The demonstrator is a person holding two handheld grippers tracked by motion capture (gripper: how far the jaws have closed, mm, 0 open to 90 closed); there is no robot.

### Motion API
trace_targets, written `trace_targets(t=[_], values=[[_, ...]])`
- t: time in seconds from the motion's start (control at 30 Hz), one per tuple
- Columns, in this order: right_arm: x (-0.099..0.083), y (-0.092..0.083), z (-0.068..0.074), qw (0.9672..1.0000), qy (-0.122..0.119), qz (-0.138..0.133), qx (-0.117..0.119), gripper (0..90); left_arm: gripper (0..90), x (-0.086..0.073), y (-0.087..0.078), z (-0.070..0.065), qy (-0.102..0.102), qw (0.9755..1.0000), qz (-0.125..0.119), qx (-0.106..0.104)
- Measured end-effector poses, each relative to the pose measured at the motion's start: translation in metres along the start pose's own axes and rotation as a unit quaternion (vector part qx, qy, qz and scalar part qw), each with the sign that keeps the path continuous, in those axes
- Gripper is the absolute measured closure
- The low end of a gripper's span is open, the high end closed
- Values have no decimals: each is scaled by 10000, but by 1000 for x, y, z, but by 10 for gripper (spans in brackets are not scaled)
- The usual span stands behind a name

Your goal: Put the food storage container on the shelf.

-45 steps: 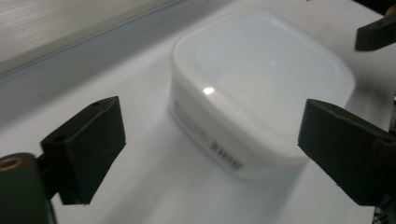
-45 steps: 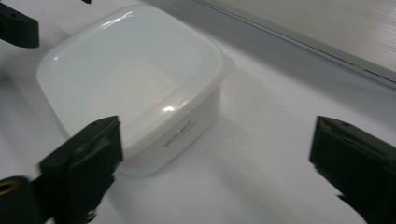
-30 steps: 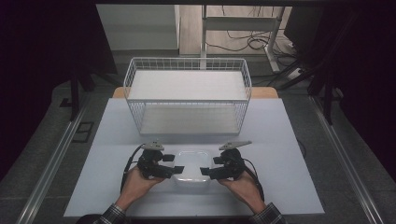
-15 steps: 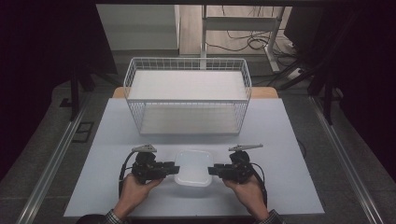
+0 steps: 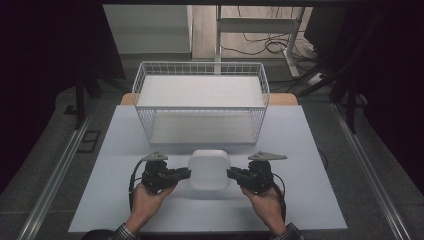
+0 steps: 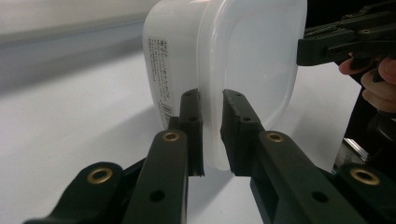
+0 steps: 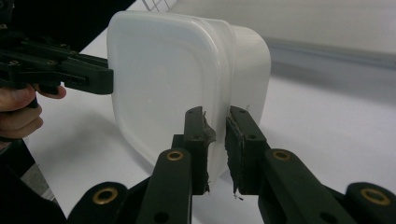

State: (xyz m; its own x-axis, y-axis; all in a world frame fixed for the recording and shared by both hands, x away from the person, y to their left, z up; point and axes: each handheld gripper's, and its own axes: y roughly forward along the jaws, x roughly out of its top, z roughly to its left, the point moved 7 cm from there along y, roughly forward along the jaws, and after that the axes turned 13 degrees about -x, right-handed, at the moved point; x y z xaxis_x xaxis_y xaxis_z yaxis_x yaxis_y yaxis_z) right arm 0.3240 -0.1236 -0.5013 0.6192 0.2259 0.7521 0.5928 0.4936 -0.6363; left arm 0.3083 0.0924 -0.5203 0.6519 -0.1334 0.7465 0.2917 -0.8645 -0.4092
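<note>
A translucent white lidded container (image 5: 209, 170) stands on edge between my two grippers near the table's front, its lid facing the person. My left gripper (image 5: 186, 173) has just been closing and is shut on the lid rim at the container's left side. In the left gripper view its pads (image 6: 194, 126) pinch that rim (image 6: 212, 116), with the labelled body (image 6: 173, 60) behind. My right gripper (image 5: 231, 173) has likewise just been closing and is shut on the opposite rim. In the right gripper view it (image 7: 215, 140) presses the container (image 7: 163, 79).
A white wire basket (image 5: 200, 66) stands at the back of the white table (image 5: 310, 200), directly behind the container. Metal rails run along both table sides. Cables and a frame lie on the floor beyond.
The container lay flat between open jaws; both grippers closed on its rim and it now stands tipped up on edge, lid toward the person. The right hand rose slightly.
</note>
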Motion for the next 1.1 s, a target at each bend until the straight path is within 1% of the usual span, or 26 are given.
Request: trace_targets(t=[0.13, 0.3, 0.47, 0.53, 0.67, 0.83, 0.97, 1.1], values=[[5, -3, 1, 10000, -51, -60, 16, 781, 796, 5, -3, -2, 53, 10000, -31, 5], [17, -7, 2, 9997, -140, -196, 7, 781, 796, 18, -7, -5, 196, 9997, -98, 55], [34, -13, 2, 9990, -231, -378, -16, 781, 795, 36, -15, -10, 378, 9990, -163, 144], [42, -15, 4, 9986, -246, -461, -3, 781, 795, 46, -21, -13, 458, 9986, -194, 186], [59, -20, 6, 9976, -322, -607, 22, 781, 794, 60, -28, -15, 563, 9977, -261, 258], [78, -23, 7, 9970, -336, -696, 53, 781, 794, 78, -36, -17, 617, 9970, -361, 295], [92, -24, 7, 9965, -307, -771, 90, 780, 794, 91, -41, -19, 695, 9960, -419, 371], [104, -24, 7, 9960, -274, -838, 129, 780, 794, 104, -47, -20, 742, 9954, -470, 390]])
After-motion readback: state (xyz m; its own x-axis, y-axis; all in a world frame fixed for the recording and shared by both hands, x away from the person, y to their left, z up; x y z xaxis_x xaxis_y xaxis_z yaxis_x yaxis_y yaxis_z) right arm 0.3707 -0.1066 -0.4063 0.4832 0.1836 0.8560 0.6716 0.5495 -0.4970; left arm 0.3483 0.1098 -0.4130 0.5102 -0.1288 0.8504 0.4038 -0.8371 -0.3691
